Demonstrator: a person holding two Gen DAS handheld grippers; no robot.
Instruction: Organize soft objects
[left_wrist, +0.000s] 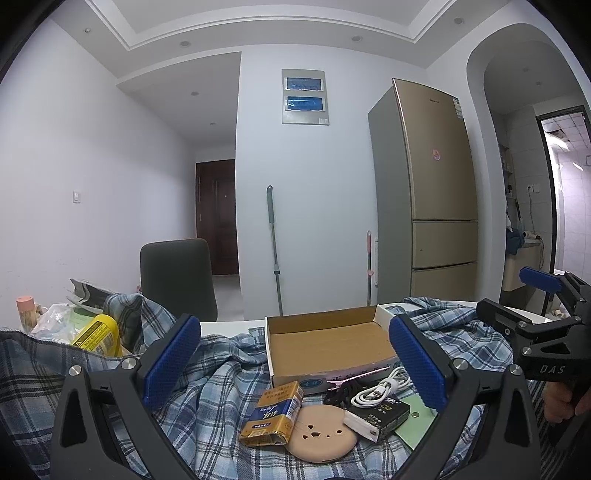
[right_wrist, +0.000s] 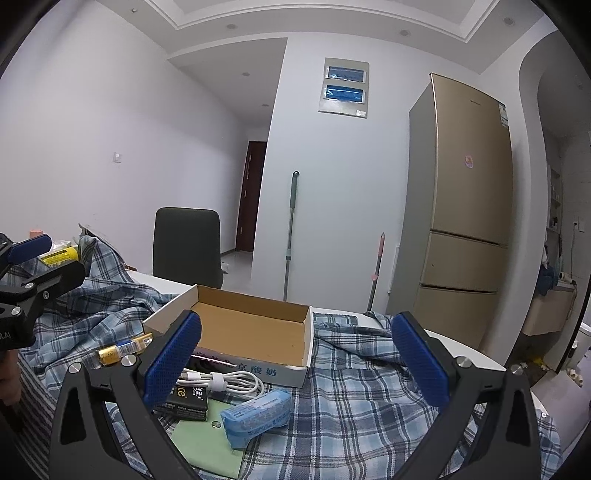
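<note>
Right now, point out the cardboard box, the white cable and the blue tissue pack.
cardboard box (right_wrist: 255, 328), right wrist view, bare brown floor.
white cable (right_wrist: 225, 382), right wrist view, coiled middle.
blue tissue pack (right_wrist: 256, 411), right wrist view, top face.

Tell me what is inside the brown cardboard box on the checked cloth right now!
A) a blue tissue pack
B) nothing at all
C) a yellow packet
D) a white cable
B: the open brown cardboard box shows only its bare floor, while the coiled white cable, the yellow packet and the blue tissue pack all lie outside it on the blue checked cloth.
</note>
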